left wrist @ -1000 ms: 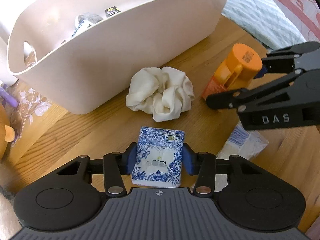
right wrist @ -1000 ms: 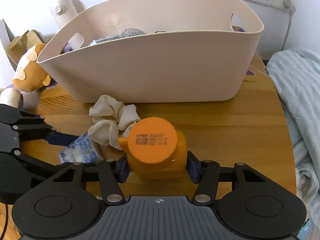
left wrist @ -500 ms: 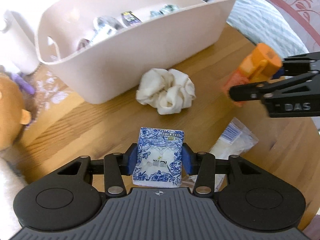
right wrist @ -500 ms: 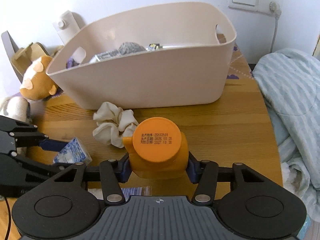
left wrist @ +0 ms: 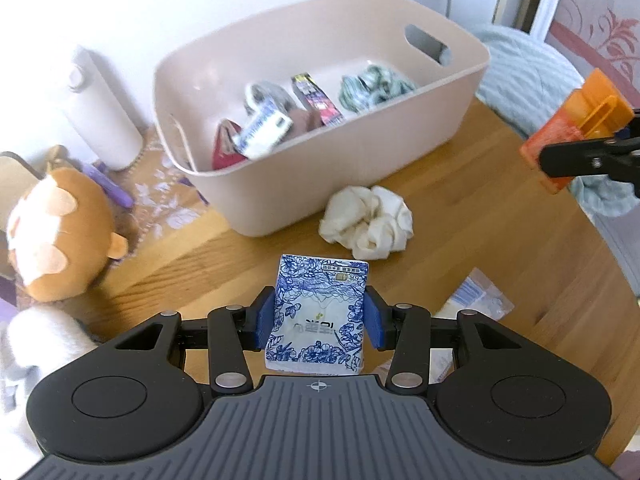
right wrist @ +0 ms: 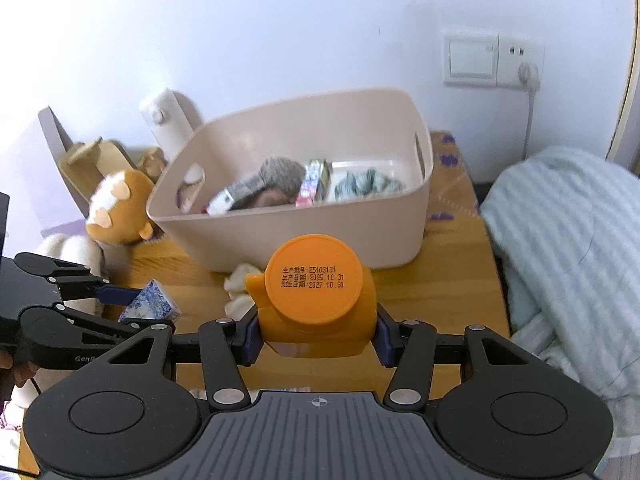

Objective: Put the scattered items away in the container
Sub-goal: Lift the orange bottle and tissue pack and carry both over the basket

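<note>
White wall (right wrist: 280,40) (switch (right wrist: 470,61) beside socket (right wrist: 520,63)), wooden table (left wrist: 500,240), striped bedding (right wrist: 568,240).

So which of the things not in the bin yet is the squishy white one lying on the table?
That is the cream scrunchie, crumpled on the table beside the bin. The tissue pack and orange bottle are held in jaws.

Daylight bright, entering from my right side. White wall (left wrist: 200,8) ahead of my left gripper (left wrist: 320,316) overexposed, near blown out. Motion blur on plush toy (left wrist: 60,232) to left and on bin (left wrist: 320,92) contents ahead; tissue pack (left wrist: 320,312) between my pads stays sharp. From my right gripper (right wrist: 318,336), cap print on orange bottle (right wrist: 316,280) legible, blanket (right wrist: 568,248) to right smeared. Strong fisheye bending at edges, dark corners.
</note>
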The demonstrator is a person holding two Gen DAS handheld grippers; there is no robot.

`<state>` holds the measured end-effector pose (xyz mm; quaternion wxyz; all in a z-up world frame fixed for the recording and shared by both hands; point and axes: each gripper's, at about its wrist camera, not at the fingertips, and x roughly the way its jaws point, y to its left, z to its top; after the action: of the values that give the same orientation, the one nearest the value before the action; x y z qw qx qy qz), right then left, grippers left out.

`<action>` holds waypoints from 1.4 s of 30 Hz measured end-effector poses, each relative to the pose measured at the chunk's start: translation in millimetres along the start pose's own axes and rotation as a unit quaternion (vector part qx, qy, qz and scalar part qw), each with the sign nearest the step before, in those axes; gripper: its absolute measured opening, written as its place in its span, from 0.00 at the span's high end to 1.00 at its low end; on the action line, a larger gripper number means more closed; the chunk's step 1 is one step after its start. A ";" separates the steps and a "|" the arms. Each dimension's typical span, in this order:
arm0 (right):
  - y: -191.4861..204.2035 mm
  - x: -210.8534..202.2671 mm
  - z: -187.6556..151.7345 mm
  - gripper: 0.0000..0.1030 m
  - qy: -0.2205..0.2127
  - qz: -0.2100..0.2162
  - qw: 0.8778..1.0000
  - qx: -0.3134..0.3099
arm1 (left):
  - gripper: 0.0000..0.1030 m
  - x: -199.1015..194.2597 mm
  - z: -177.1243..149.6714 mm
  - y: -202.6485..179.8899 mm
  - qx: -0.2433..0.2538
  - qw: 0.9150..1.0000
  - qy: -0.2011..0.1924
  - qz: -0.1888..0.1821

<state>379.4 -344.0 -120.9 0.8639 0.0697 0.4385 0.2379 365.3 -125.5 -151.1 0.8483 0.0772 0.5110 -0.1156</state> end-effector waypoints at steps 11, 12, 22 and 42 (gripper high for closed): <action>3.2 -26.3 30.9 0.51 -0.039 0.016 0.999 -0.006 | 0.55 -33.1 31.3 14.6 -0.048 0.997 -0.035 0.042; 3.7 -27.5 34.2 0.51 -0.042 0.017 0.999 -0.008 | 0.55 -35.0 35.2 15.4 -0.051 0.997 -0.038 0.043; 12.1 -25.2 73.1 0.51 -0.074 -0.001 0.996 -0.046 | 0.55 -41.8 79.2 23.7 -0.087 0.992 -0.063 0.070; -7.1 49.2 113.7 0.51 -0.053 -0.030 0.998 -0.016 | 0.55 19.9 127.7 32.0 -0.143 0.985 -0.033 0.096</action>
<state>496.5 -317.0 -90.0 0.8935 0.0549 0.3903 0.2153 491.5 -128.9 -108.8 0.8739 0.0004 0.4845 0.0383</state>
